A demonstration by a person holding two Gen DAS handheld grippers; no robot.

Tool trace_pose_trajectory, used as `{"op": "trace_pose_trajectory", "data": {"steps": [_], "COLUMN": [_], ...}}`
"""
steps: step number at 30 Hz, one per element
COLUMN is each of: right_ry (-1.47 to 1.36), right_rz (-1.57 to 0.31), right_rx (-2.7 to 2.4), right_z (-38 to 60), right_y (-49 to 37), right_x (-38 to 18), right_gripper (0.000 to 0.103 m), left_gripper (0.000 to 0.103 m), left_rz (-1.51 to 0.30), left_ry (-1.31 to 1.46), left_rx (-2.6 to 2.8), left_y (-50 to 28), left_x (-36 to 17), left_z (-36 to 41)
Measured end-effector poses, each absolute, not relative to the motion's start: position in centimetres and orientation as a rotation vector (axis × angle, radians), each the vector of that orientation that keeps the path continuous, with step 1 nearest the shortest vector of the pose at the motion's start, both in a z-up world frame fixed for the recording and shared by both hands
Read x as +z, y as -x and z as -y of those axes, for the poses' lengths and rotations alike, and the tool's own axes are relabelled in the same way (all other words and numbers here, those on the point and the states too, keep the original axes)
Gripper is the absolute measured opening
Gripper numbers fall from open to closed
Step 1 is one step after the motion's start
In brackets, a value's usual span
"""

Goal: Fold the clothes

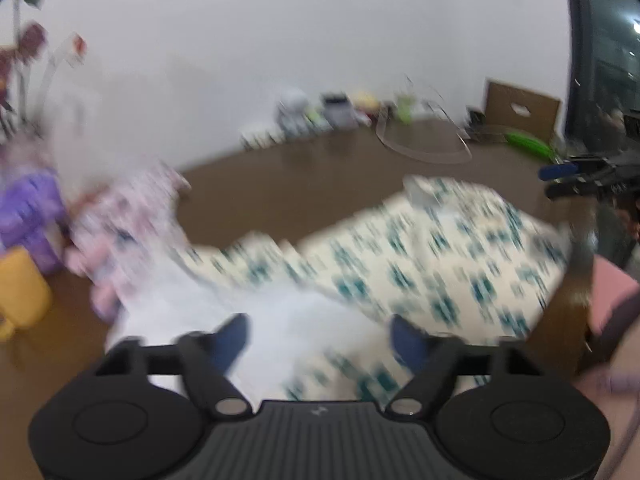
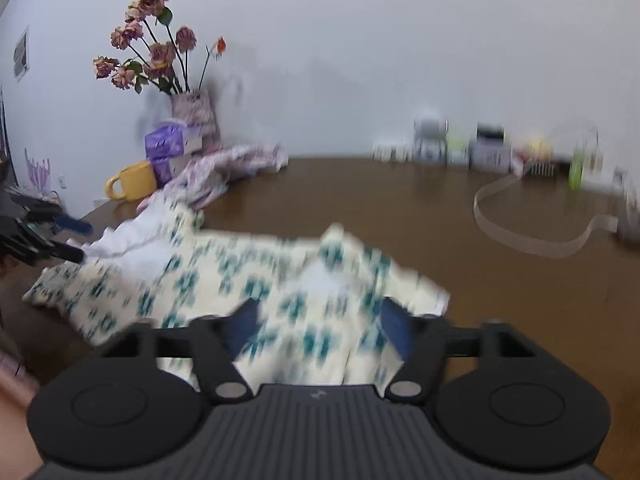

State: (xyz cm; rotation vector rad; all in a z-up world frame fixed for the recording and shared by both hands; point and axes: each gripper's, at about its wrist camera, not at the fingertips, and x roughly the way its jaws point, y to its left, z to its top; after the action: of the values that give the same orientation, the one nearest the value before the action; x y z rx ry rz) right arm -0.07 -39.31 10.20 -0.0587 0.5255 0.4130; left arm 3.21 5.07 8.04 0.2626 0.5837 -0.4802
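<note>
Blur smears most of the left wrist view: the print on the cream garment (image 1: 420, 256) reads only as teal streaks, and the small clutter (image 1: 332, 114) along the far wall cannot be told apart. The picture edge cuts off the purple box (image 1: 28, 216) and the yellow mug (image 1: 20, 292) at the left. The left gripper (image 1: 320, 338) has its blue-padded fingers (image 1: 230, 340) spread wide, with nothing pinched; white cloth (image 1: 224, 300) and the near hem of the garment lie below the gap. The garment lies flat on the brown table (image 1: 300, 168), beside a pink patterned garment (image 1: 132, 216) heaped to the left. At the right edge the right gripper (image 1: 560, 180) shows only partly.

From the right wrist view, the back of the room is sharper: dried roses (image 2: 152, 44) in a vase, purple boxes and the mug (image 2: 132, 186) stand by the wall. The cream garment (image 2: 224, 272) with teal flower shapes spreads in front, one corner turned up, its near part smeared. The right gripper (image 2: 320, 328) stands wide apart over that cloth; whether the pads touch it I cannot tell, but they do not clamp it. A curled strip (image 2: 532, 236) lies on the table (image 2: 400, 200) to the right.
</note>
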Motion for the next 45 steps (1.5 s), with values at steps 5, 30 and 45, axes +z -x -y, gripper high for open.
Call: {"op": "trace_pose_trajectory", "data": {"steps": [5, 30, 45], "right_ry": [0.166, 0.231, 0.39], "right_rz": [-0.553, -1.029, -0.972], "right_rx": [0.35, 0.733, 0.681], "right_z": [38.0, 34.1, 31.1], "right_y": [-6.0, -23.0, -20.6], "right_x": [13.2, 5.9, 6.4], "right_gripper": [0.103, 0.05, 0.004], "left_gripper": [0.1, 0.065, 0.008], "left_rz": [-0.596, -0.887, -0.769], "left_ry": [-0.313, -0.575, -0.6], "left_rx": [-0.404, -0.821, -0.754], "left_y": [-7.9, -23.8, -19.3], "left_x": [10.7, 2.7, 2.0], "left_z": [-3.5, 0.8, 0.8]}}
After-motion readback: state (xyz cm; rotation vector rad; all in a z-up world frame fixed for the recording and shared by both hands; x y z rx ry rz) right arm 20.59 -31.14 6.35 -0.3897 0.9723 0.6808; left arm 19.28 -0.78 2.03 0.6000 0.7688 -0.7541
